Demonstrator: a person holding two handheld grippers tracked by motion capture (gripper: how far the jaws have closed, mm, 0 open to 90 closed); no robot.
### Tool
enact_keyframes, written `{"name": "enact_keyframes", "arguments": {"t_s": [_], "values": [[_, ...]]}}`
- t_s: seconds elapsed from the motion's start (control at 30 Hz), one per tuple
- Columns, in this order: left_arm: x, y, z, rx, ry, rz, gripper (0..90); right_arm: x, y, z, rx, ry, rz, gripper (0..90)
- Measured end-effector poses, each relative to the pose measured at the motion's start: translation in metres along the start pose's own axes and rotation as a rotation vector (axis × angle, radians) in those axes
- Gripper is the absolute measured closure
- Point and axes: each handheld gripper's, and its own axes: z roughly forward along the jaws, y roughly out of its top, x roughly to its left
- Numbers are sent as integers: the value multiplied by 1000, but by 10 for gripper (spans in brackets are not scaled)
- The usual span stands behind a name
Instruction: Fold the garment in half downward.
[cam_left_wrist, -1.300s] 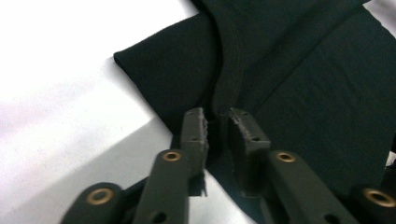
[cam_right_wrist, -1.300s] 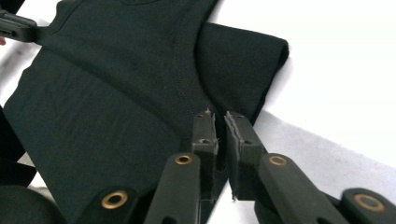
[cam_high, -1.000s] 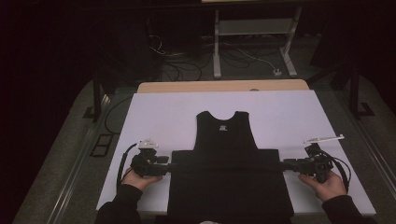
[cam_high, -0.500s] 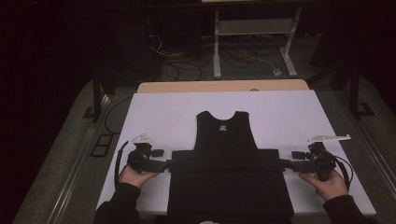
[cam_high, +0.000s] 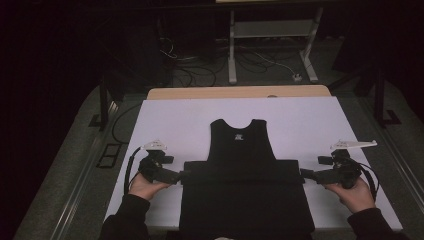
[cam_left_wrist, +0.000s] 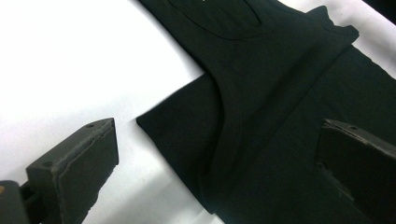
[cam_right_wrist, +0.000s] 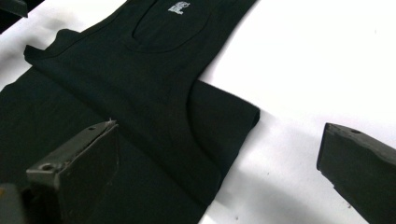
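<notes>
Vest (cam_high: 242, 192), black and folded across its lower part, lay flat near the front edge of the white tabletop (cam_high: 300, 120). Left hand-held gripper (cam_high: 181, 175) and right hand-held gripper (cam_high: 302, 174) sat at its folded corners, jaws just opened wide, gripping nothing. Farther off, its neckline pointed away.

- Left gripper (cam_high: 184, 174): held low at the 7 o'clock part of the high view, pointing toward 3 o'clock. Its 2 black jaws have just been opening and stand wide apart, pressing on nothing.
- Right gripper (cam_high: 302, 173): at 4 o'clock, pointing toward 9 o'clock, jaws likewise just opened wide.
- Both forearms, in dark sleeves, enter from 6 o'clock.
</notes>
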Motion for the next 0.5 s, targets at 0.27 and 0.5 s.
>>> {"name": "enact_keyframes", "arguments": {"t_s": [0.27, 0.5], "values": [[5, 8, 1, -12, 10, 21, 0, -10, 9, 3, -8, -13, -8, 0], [10, 14, 2, -28, 17, 25, 0, -16, 12, 6, -6, -11, -7, 0]]}}
